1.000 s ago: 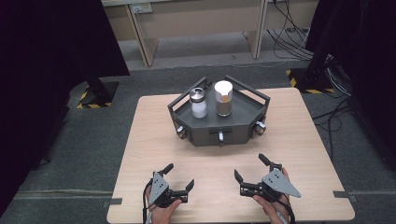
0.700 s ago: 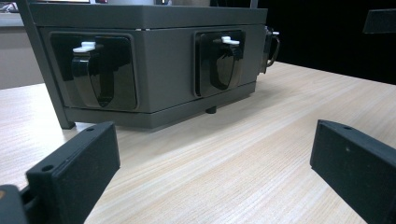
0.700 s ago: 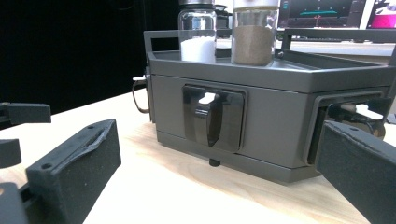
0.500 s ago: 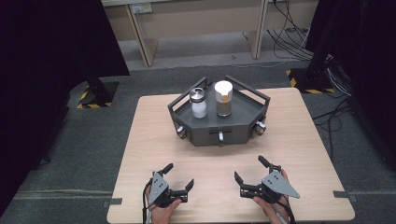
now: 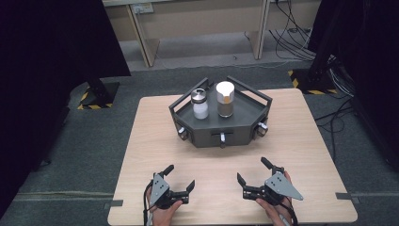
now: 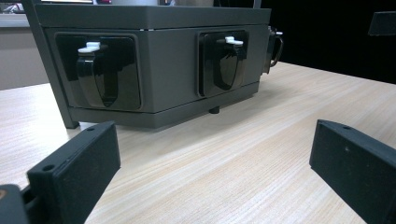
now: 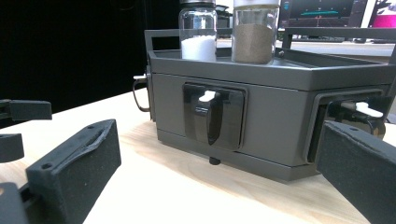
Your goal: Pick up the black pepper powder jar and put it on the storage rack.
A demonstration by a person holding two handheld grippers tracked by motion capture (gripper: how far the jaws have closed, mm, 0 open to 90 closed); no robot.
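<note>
The grey rack sits mid-table, well ahead of both grippers, carrying a salt jar and a brown jar. Left gripper and right gripper gape wide, empty. Best approach low and square toward the front handle.

This looks like a lab or test room set up for recording, not a home. The light wooden surface stands alone on grey carpet, ringed by black curtains on both sides. Stand feet marked with yellow-and-black hazard tape rest on the floor, and loose cables trail across it near plain office desks at the back. In the right gripper view a lit monitor glows behind the surface, showing a graph-like display.
</note>
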